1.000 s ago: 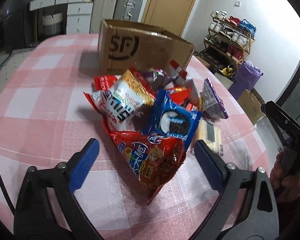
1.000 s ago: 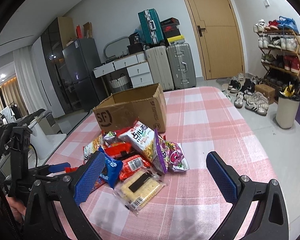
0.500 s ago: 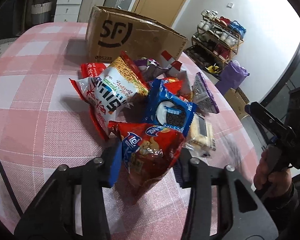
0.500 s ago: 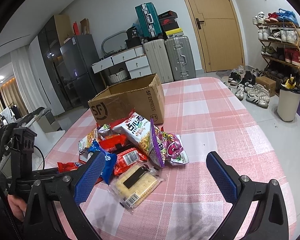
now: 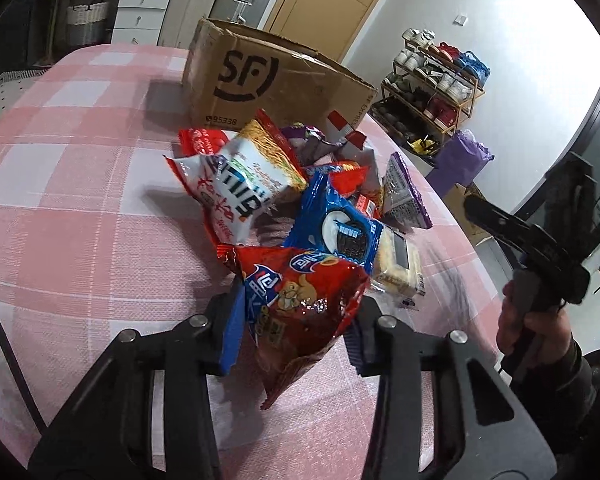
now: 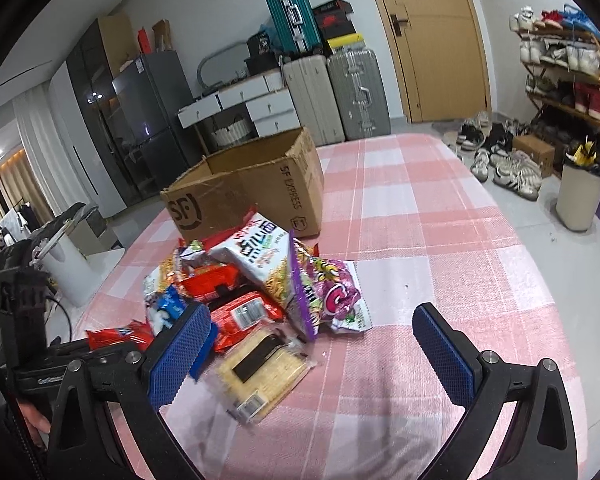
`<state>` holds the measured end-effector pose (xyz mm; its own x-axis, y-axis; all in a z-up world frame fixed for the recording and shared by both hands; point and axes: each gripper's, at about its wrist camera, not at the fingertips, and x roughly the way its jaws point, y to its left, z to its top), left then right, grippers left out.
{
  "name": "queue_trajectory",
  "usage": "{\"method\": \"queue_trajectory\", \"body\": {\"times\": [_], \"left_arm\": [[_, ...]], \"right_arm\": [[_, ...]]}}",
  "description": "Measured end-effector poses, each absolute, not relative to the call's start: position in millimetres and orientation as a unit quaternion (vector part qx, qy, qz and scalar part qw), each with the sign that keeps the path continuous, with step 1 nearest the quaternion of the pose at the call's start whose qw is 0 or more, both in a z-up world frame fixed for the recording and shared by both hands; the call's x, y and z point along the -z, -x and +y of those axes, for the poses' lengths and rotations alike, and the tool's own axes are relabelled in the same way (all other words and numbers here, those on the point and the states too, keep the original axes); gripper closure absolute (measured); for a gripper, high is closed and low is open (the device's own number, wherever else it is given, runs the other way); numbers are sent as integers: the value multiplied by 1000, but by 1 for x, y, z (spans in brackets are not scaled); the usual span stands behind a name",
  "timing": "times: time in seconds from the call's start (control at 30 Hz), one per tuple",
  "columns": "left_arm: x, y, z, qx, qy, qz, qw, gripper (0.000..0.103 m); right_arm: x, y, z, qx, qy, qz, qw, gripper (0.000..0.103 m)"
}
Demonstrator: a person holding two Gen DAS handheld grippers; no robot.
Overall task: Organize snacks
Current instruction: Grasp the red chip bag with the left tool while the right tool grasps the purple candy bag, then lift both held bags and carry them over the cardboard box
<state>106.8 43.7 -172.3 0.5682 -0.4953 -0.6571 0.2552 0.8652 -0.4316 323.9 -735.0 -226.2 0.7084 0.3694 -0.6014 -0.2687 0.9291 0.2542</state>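
My left gripper (image 5: 294, 328) is shut on a red snack bag (image 5: 300, 300) at the near edge of a pile of snacks. Behind it lie a blue cookie pack (image 5: 336, 228), a white noodle bag (image 5: 244, 184) and a purple bag (image 5: 404, 192). An open cardboard box (image 5: 268, 84) stands behind the pile. My right gripper (image 6: 314, 350) is open and empty, just in front of a cracker pack (image 6: 260, 372). The red bag (image 6: 116, 334) and the box (image 6: 252, 192) also show in the right wrist view.
The pile lies on a table with a pink checked cloth (image 6: 420, 240). The right-hand gripper (image 5: 540, 256) and hand show at the table's right edge in the left wrist view. Suitcases (image 6: 340, 96), a shoe rack (image 6: 564, 76) and a bin (image 6: 580, 196) stand beyond the table.
My left gripper moved forward and closed on the red snack bag, which was lying between open fingers a second ago. My right gripper stayed open and shifted slightly.
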Motion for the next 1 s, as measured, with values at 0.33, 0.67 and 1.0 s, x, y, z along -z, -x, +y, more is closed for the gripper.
{"method": "queue_trajectory", "body": {"times": [0.33, 0.67, 1.0], "left_arm": [[163, -106, 61, 214, 149, 403, 877, 65], [169, -81, 81, 208, 157, 398, 880, 65], [167, -67, 83, 203, 154, 391, 884, 65]], "right_arm": [[247, -367, -730, -199, -78, 384, 898, 0], [266, -401, -718, -214, -79, 405, 885, 24], [275, -404, -716, -240, -87, 415, 874, 54]]}}
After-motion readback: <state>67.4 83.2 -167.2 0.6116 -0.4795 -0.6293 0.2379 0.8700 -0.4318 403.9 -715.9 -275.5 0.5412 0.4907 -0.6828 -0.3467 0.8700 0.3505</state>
